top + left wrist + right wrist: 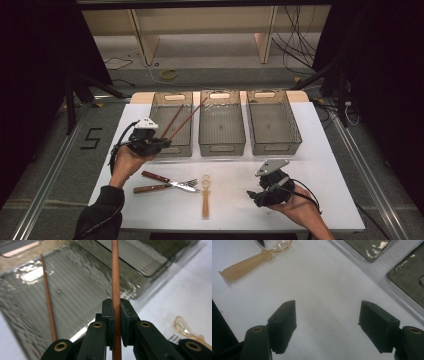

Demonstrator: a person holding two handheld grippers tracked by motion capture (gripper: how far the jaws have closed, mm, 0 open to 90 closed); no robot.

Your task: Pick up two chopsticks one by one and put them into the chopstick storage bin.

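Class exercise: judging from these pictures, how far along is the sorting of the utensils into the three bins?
Done: one chopstick already leans in the left bin. In hand: the left gripper is shut on the second chopstick over that bin. Left: the knife, fork and spoon lie on the table; the right gripper is open with nothing between its jaws.

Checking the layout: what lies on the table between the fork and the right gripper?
In the high view, a translucent amber spoon lies between the fork and the right gripper; otherwise bare white tabletop.
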